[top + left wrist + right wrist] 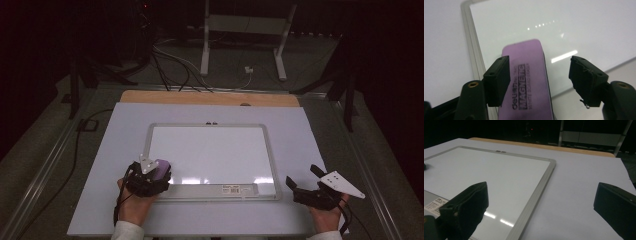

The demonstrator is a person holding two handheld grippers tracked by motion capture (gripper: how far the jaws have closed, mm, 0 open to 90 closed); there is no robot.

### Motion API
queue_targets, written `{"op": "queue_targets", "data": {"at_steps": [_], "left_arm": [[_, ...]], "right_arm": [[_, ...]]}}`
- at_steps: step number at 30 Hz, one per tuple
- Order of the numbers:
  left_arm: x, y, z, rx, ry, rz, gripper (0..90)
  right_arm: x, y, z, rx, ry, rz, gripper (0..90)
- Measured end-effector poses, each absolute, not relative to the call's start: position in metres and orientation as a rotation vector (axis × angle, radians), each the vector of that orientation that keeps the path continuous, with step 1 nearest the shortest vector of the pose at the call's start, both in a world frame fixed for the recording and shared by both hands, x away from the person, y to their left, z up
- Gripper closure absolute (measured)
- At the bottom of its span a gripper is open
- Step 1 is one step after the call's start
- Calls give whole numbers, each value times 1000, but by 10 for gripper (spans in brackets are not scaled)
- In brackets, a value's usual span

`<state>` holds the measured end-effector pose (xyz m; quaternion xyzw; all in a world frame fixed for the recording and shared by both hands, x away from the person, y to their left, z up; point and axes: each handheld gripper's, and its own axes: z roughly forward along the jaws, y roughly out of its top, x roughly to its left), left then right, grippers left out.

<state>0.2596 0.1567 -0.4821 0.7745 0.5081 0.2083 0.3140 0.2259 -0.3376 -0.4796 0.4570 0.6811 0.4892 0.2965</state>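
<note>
A purple whiteboard eraser [163,167] [529,75] lies on the bottom left corner of a white whiteboard [210,150] [574,25] with a silver frame. My left gripper [159,174] [539,67] is open around the eraser. Its left pad sits by the eraser's side, and its right pad stands apart with bare board showing in the gap. At the table's near right, my right gripper [301,174] [543,195] is open wide with nothing between its jaws, just off the whiteboard's [486,170] right edge.
The board lies on a pale sheet [125,130] covering a wooden table [210,97]. Past the far edge are cables [170,65] and a white stand [242,35] on a dark floor.
</note>
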Motion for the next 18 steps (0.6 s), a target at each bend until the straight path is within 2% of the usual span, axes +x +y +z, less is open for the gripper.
{"op": "queue_targets", "data": {"at_steps": [5, 10, 13, 18], "left_arm": [[261, 163, -485, 2018, 1366, 512, 364], [264, 170, -487, 2006, 1414, 516, 325], [260, 174, -487, 1970, 1434, 514, 402], [256, 179, -487, 1933, 1466, 497, 452]], "right_arm": [[226, -338, -480, 1216, 1811, 1301, 1], [226, -338, -479, 1216, 1810, 1301, 1], [226, -338, -480, 1216, 1808, 1302, 1], [226, -338, -480, 1216, 1811, 1300, 1]]}}
